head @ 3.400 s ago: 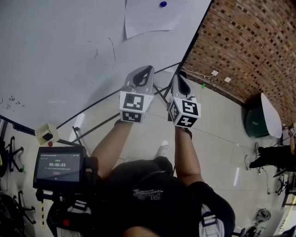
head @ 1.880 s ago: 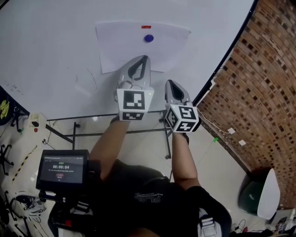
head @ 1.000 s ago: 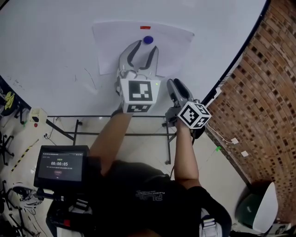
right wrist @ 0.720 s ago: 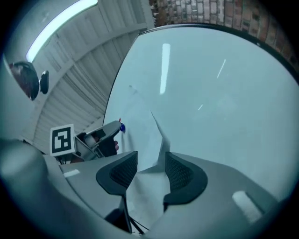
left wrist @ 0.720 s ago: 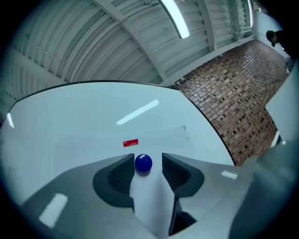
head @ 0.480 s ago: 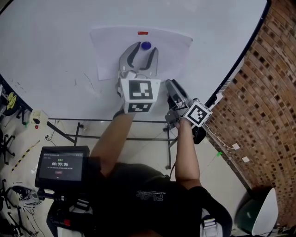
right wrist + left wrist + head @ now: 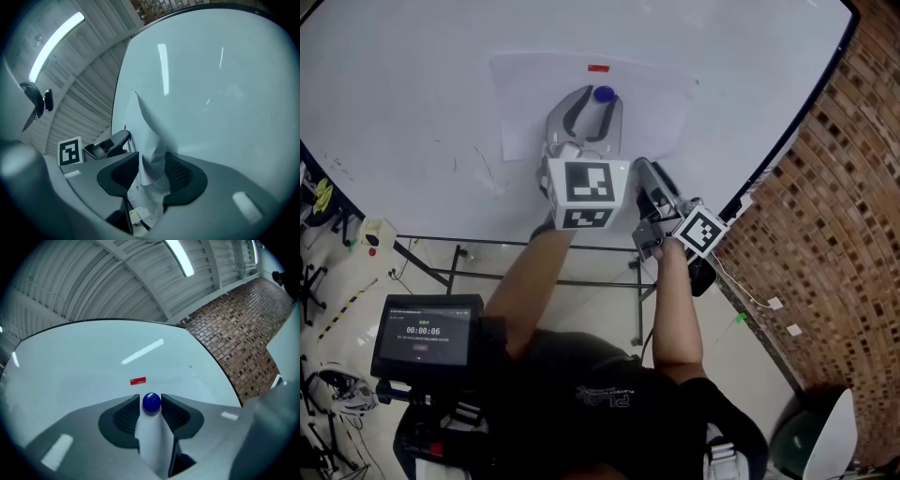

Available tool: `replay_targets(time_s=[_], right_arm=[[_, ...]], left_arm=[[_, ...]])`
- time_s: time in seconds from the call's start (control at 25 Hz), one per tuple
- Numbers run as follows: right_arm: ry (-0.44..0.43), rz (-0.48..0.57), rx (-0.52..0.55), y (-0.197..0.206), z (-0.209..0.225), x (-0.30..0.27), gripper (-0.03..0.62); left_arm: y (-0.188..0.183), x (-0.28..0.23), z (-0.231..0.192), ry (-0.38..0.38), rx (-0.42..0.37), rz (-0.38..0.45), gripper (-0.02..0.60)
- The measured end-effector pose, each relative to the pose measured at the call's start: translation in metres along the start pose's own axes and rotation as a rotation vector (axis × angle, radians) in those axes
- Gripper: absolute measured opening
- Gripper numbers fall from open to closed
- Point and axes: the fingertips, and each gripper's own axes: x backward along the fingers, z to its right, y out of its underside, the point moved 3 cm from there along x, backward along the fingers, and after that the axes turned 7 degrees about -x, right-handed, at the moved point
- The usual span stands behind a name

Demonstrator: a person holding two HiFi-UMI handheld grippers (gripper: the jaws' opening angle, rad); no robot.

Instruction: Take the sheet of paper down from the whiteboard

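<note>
A white sheet of paper (image 7: 534,94) hangs on the whiteboard (image 7: 412,56), pinned by a round blue magnet (image 7: 604,94) just below a small red tag (image 7: 598,68). My left gripper (image 7: 591,96) points up at the board. Its jaws are closing, and the magnet (image 7: 151,402) sits between the fingertips with a thin gap still showing. My right gripper (image 7: 643,171) is lower right, rolled to one side. Its jaws are closing too, with the paper's (image 7: 152,136) curled lower edge loose between the pads.
A brick wall (image 7: 844,187) runs down the right, beside the whiteboard's dark frame edge (image 7: 787,141). The board's metal stand (image 7: 534,253) crosses the floor below. A small screen (image 7: 422,330) is mounted at lower left. Faint pen marks (image 7: 483,164) lie left of the paper.
My left gripper rose until its tips framed the blue magnet. My right gripper rolled and climbed to the paper's lower right edge.
</note>
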Motion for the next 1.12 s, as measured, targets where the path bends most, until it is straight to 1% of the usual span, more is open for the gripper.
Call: replay_targets(time_s=[0.24, 0.28, 0.52, 0.64, 0.76, 0.88, 1.12], right_arm=[[0.012, 0.007, 0.005, 0.000, -0.001, -0.002, 0.161], [0.015, 0.010, 0.006, -0.001, -0.001, -0.002, 0.155], [0.035, 0.026, 0.016, -0.003, 0.000, 0.000, 0.138], [0.042, 0.057, 0.017, -0.007, 0.000, 0.002, 0.109], [0.040, 0.054, 0.018, -0.008, -0.001, 0.000, 0.087], [0.048, 0.066, 0.042, -0.008, -0.006, 0.000, 0.018], [0.050, 0.082, 0.064, -0.006, -0.010, 0.004, 0.015]], left_arm=[[0.000, 0.000, 0.001, 0.001, -0.013, -0.004, 0.133], [0.000, 0.000, 0.002, 0.002, -0.015, -0.005, 0.120], [-0.001, 0.000, 0.003, -0.005, -0.009, 0.000, 0.120], [-0.001, 0.001, 0.001, -0.004, 0.000, 0.003, 0.118], [-0.001, 0.001, 0.000, -0.002, 0.002, 0.005, 0.118], [-0.001, 0.001, 0.001, 0.004, 0.011, 0.007, 0.118], [0.001, 0.001, 0.002, 0.027, 0.015, 0.007, 0.118]])
